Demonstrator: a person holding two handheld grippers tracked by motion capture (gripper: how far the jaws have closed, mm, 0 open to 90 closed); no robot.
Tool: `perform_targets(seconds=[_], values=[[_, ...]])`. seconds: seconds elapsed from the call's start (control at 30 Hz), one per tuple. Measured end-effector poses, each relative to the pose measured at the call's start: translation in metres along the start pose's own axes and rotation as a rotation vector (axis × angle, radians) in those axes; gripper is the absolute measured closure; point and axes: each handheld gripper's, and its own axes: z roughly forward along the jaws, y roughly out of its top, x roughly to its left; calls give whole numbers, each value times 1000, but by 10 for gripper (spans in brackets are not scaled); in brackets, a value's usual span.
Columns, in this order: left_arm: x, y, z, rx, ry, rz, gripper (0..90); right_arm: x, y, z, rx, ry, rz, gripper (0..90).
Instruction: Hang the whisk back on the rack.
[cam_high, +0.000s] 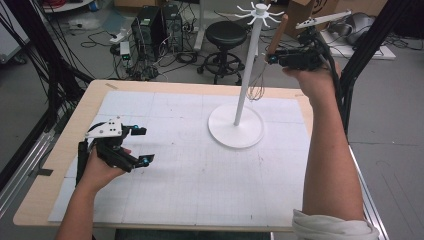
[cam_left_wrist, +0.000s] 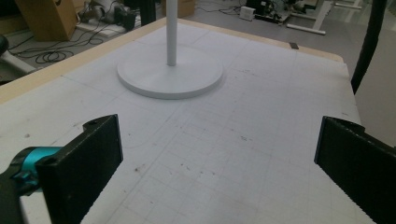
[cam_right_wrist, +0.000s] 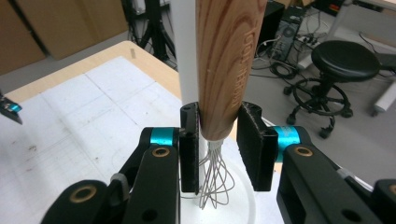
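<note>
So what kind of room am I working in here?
Probably a robotics lab or workshop: black desktop computer towers with loose cables on the grey floor, a black rolling stool, and a wooden table topped with a white gridded mat.

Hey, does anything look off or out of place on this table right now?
Nothing stands out. The white stand sits upright on the mat, the right gripper grips a whisk by its wooden handle beside the pole, and the left gripper is open above the mat.

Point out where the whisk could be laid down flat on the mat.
Bare mat lies between the left claw and the right forearm, in front of the stand's round base. The back left corner is bare too. It is crowded by the stand, where the right claw holds the whisk.
</note>
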Motion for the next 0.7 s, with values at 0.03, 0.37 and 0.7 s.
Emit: perform_targets(seconds=[0.03,0.37,0.7], values=[[0,0,0,0,1,0,16,0,0,0,11,-2,8,712],[1,-1,-1,4,4,1,16,-1,6,2,39,-25,20,712],[0,-1,-2,0,5,1,16,6,12,6,70,-49,1,711]])
